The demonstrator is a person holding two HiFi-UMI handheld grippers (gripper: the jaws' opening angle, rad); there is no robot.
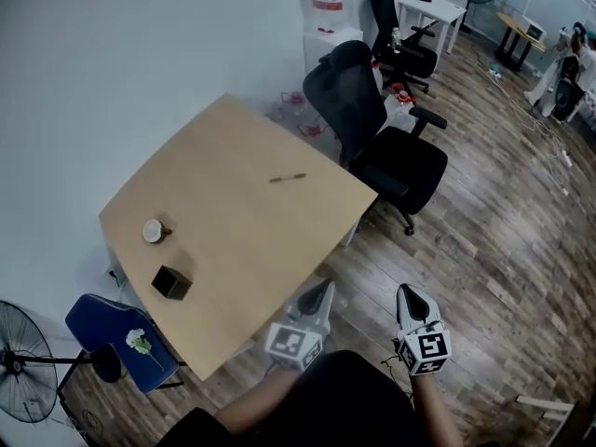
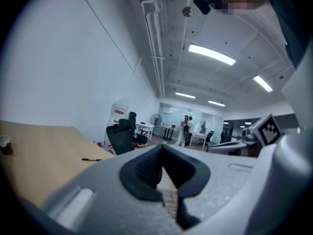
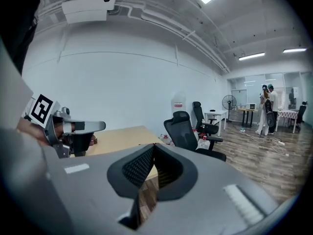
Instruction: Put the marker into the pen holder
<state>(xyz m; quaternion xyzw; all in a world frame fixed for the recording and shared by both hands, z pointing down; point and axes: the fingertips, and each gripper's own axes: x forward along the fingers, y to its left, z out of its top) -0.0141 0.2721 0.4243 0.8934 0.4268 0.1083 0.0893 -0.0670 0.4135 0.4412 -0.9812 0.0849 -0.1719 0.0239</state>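
Sitting near table (image 1: pixel 242 240) edge, pen holder (image 1: pixel 171 282), marker (image 1: pixel 288 178) mid-surface

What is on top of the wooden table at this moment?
On the table, a marker lies toward the far side. A small round object and the black pen holder stand near the left edge. The holder's inside is too dark to see.
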